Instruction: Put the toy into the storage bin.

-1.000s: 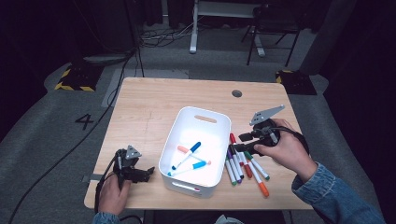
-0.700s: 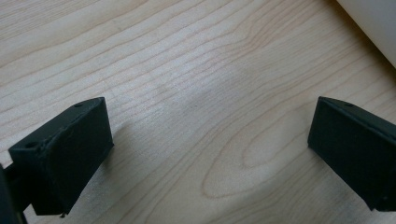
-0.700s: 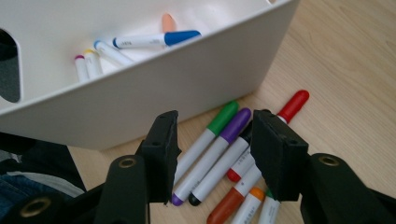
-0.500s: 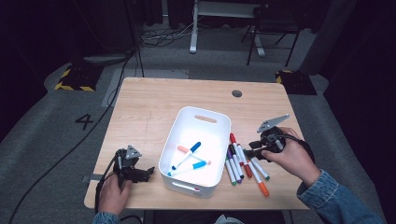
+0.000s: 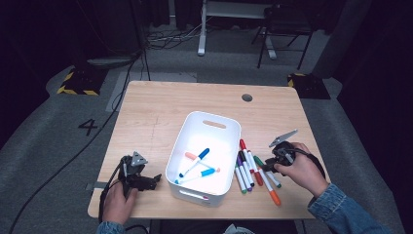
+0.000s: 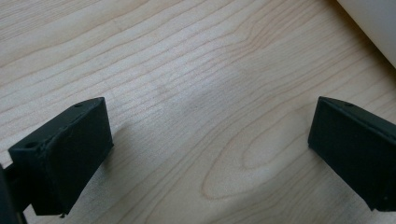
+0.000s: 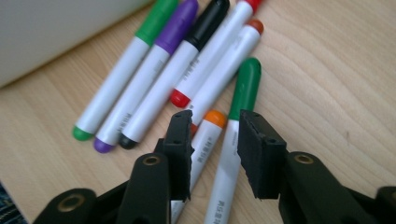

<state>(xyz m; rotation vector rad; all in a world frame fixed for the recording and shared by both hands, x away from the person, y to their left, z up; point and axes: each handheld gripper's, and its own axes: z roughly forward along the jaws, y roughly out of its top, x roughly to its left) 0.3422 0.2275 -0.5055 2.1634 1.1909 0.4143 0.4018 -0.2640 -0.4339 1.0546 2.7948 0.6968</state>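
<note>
Green-capped marker (image 7: 236,126) sits between narrowed, just-closing right gripper (image 7: 215,154) jaws, not yet pinched; orange marker (image 7: 201,140) touching, may snag; left gripper (image 6: 210,149) wide, idle.

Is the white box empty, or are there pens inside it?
Not empty. The white box holds about three markers lying flat on its bottom, blue caps among them. More markers lie outside on the table.

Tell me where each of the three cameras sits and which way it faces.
High view: above the near table edge, looking forward and down; both hands show.
Left gripper view: rides the left gripper, facing bare wooden table.
Right gripper view: rides the right gripper, facing markers.
Shared: the white bin, whose wall edges both gripper views.
</note>
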